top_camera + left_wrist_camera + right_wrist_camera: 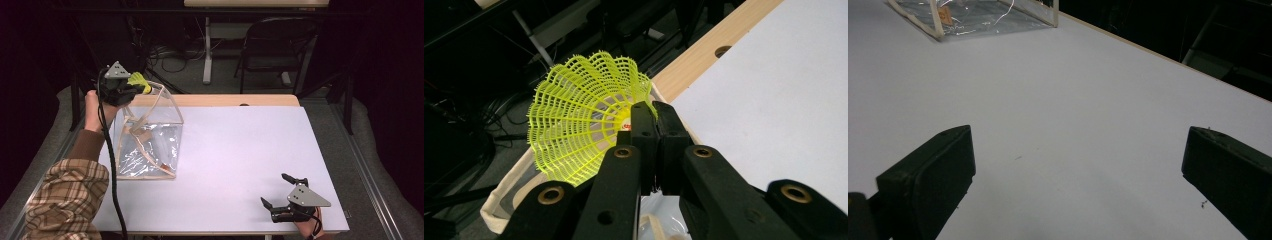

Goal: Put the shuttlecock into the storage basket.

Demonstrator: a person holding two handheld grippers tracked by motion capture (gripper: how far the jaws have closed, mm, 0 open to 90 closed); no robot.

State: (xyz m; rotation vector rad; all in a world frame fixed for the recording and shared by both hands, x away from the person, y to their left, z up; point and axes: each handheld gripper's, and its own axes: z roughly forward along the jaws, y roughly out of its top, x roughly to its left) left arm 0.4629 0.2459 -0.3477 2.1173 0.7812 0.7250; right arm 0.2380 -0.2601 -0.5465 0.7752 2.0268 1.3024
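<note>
Hand-held gripper [651,112] pinches lacy yellow plastic shuttlecock [579,125].

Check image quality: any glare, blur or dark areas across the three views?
High view: glare streaks on the clear bag, surroundings nearly black. Left gripper view: yellow shuttlecock sharp, floor behind dark. Right gripper view: table evenly lit, near jaws soft.

Table [240,150]: bag [150,145] stands on the left part, open at the top. Left gripper [131,90] above the bag's far left corner, shuttlecock [140,81] between its jaws, over the bag's rim. Right gripper [282,192] on the table at the near right corner, well apart from the bag. Chair [275,45] on the floor behind the table's far edge.
</note>
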